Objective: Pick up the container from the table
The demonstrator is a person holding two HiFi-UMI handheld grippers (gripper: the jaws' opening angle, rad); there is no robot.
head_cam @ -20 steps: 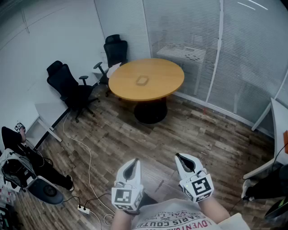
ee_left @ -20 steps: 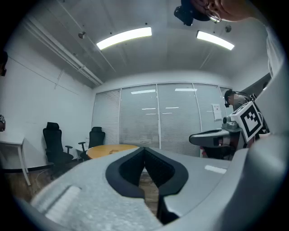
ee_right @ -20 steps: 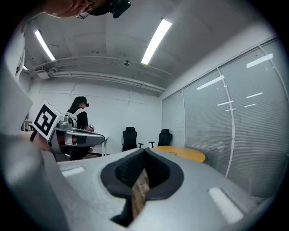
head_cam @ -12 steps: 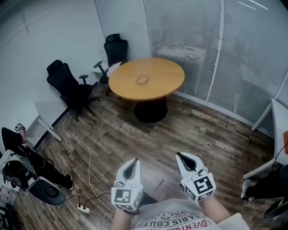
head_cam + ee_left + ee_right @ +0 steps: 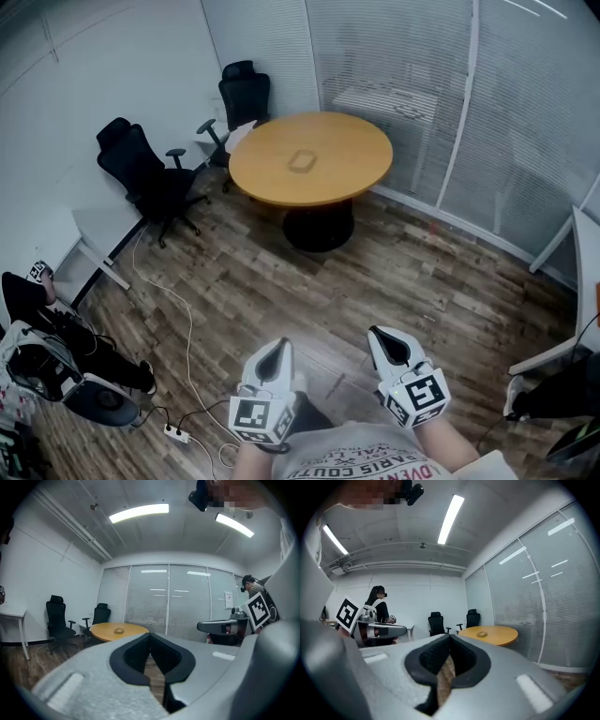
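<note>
A small clear container [image 5: 302, 161] lies near the middle of a round wooden table [image 5: 356, 173] far across the room. It also shows tiny on the table in the left gripper view [image 5: 119, 630] and the right gripper view [image 5: 482, 633]. My left gripper [image 5: 277, 345] and right gripper [image 5: 381, 334] are held close to my body at the bottom of the head view, both far short of the table. Each has its jaws closed tip to tip with nothing between them, as seen at the left gripper [image 5: 150, 634] and right gripper [image 5: 450, 636].
Two black office chairs [image 5: 145, 178] [image 5: 242, 98] stand left of the table. A white desk [image 5: 89, 239] lines the left wall, with a cable and power strip [image 5: 173, 435] on the wood floor. A person [image 5: 377, 609] stands at the left. Glass partitions with blinds [image 5: 422, 75] close the back.
The head view has shifted slightly, so the table sits a little higher and further right. Both grippers stay shut and nearly in the same place.
</note>
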